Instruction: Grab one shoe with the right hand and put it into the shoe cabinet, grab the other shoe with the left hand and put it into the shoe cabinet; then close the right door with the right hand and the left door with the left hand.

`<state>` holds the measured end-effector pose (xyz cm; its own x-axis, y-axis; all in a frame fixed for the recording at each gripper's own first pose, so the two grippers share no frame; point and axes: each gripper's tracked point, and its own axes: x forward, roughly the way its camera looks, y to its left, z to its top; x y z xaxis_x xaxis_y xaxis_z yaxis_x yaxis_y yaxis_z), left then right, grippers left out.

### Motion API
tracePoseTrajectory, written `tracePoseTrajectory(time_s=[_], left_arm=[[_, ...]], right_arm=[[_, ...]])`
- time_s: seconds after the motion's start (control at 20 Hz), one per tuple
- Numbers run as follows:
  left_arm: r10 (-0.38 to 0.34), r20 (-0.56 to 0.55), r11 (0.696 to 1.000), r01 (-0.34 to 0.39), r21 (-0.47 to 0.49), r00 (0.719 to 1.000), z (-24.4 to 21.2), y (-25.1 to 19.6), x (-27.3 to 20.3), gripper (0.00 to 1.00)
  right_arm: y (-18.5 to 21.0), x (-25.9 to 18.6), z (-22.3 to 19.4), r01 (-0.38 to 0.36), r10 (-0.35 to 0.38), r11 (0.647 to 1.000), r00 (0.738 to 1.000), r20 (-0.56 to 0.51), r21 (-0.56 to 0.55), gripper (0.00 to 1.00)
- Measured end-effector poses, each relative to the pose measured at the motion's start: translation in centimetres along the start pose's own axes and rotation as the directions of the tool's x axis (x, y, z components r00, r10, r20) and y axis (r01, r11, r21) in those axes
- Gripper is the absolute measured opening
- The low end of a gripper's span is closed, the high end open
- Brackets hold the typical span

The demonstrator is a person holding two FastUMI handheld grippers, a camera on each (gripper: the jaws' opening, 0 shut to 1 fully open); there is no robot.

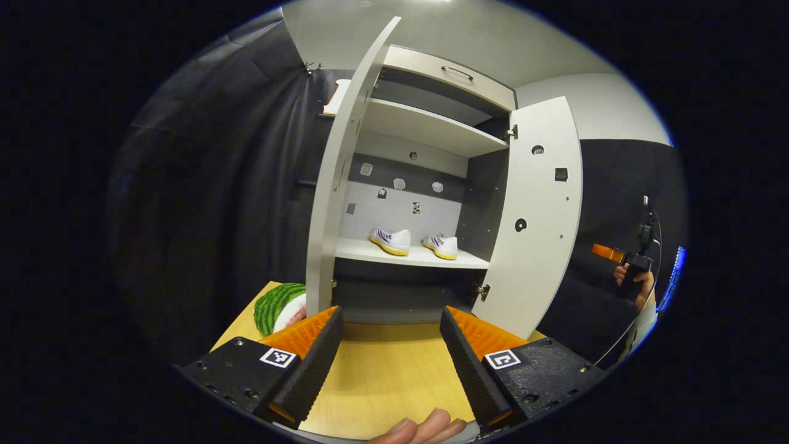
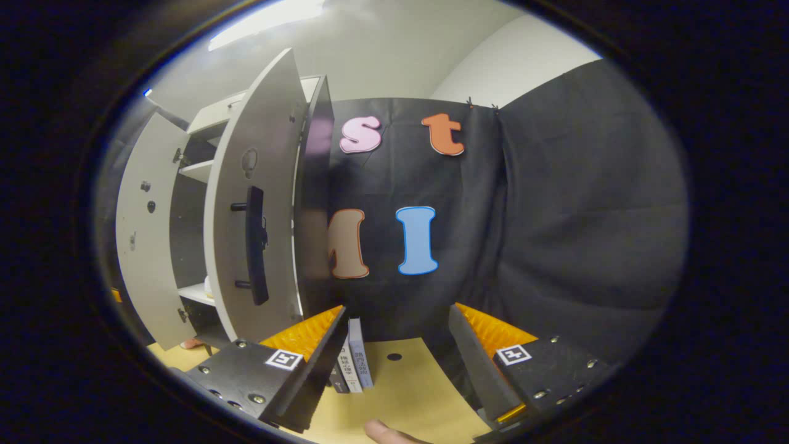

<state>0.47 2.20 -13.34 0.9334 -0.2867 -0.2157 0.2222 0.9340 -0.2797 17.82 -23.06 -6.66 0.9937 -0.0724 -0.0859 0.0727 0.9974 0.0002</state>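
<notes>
Two white shoes with yellow soles, one (image 1: 390, 240) beside the other (image 1: 441, 246), stand on the lower shelf (image 1: 407, 254) of the white shoe cabinet. Both doors stand open: the left door (image 1: 333, 185) edge-on just ahead, the right door (image 1: 536, 216) swung out. My left gripper (image 1: 391, 351) is open over the wooden table, in front of the cabinet and holding nothing. A hand holds my right gripper (image 1: 610, 253) off beyond the right door. In the right gripper view, that gripper (image 2: 397, 364) is open and holds nothing, right of the right door's (image 2: 246, 203) black handle (image 2: 256, 246).
A green striped, melon-like object (image 1: 277, 305) lies on the table (image 1: 382, 370) at the left door's foot. A few upright books (image 2: 354, 364) stand on the table near the cabinet's right side. An upper shelf (image 1: 425, 126) and a drawer (image 1: 450, 74) sit above.
</notes>
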Motion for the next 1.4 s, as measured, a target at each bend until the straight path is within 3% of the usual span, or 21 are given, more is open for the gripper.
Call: tracePoseTrajectory(time_s=[0.2,0.4,0.8,0.95,1.0,1.05,1.4], left_arm=[[0.006,0.035,1.000,-0.007,0.015,0.999,0.1,0.1,-1.1,0.95],[-0.012,0.046,1.000,0.011,0.017,0.999,0.0,0.2,-2.0,0.95],[-0.020,0.128,0.998,0.012,0.068,0.992,1.2,1.4,-3.9,0.95],[0.000,0.121,0.998,-0.009,0.069,0.993,0.6,1.3,-4.7,0.95],[0.006,0.115,0.998,-0.013,0.060,0.993,0.4,1.4,-4.8,1.00],[0.021,0.115,0.998,-0.027,0.056,0.993,0.4,1.6,-4.6,0.96],[0.057,0.118,0.994,-0.068,0.088,0.991,0.9,2.3,-4.6,0.96]], right_arm=[[3.1,2.7,1.7,-0.019,0.019,0.999,1.000,0.007,-0.043,0.98],[7.2,4.3,2.2,-0.061,0.061,0.998,0.998,-0.007,0.003,0.98],[9.1,4.3,3.6,0.011,-0.011,0.997,1.000,0.005,-0.073,0.93],[12.9,3.7,3.5,-0.069,0.070,0.996,0.998,0.004,-0.053,0.93],[14.3,3.4,3.1,-0.102,0.102,0.994,0.995,-0.006,-0.041,0.93],[15.5,3.3,3.1,-0.116,0.116,0.992,0.993,-0.006,-0.043,0.91],[20.1,3.0,3.3,-0.104,0.104,0.992,0.995,0.000,-0.076,0.93]])
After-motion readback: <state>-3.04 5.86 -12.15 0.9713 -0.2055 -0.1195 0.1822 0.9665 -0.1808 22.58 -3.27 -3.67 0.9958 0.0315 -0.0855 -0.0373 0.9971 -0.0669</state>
